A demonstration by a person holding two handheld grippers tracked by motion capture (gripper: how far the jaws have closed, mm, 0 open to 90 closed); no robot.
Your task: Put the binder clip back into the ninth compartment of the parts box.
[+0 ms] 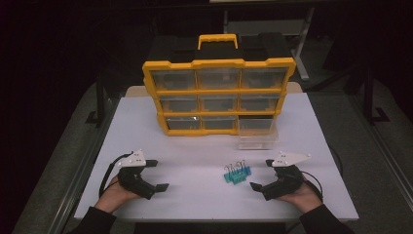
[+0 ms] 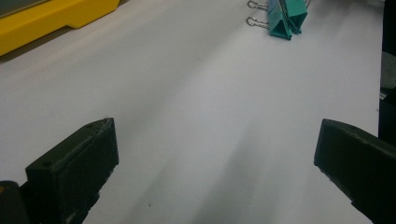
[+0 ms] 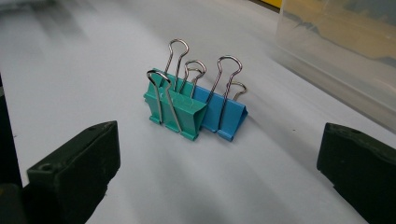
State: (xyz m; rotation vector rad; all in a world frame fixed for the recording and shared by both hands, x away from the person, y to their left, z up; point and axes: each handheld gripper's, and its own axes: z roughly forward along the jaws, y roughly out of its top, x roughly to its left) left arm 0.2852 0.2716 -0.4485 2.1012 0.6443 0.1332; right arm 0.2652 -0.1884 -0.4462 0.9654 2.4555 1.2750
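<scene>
A small cluster of binder clips (image 1: 237, 173) stands on the white table (image 1: 195, 161), between my two grippers and nearer the right one. Close up it is a teal clip (image 3: 175, 109) with a blue clip (image 3: 225, 114) pressed against it, wire handles up. My right gripper (image 1: 263, 174) rests open on the table just right of the clips, nothing between its jaws. My left gripper (image 1: 157, 175) lies open at the table's front left, its jaws empty. The teal clips (image 2: 284, 18) appear far off in the left gripper view.
A yellow parts organiser (image 1: 218, 95) with clear drawers stands at the back of the table. One clear drawer (image 1: 257, 132) is pulled out at its lower right and sits on the table; its wall (image 3: 345, 42) is close behind the clips.
</scene>
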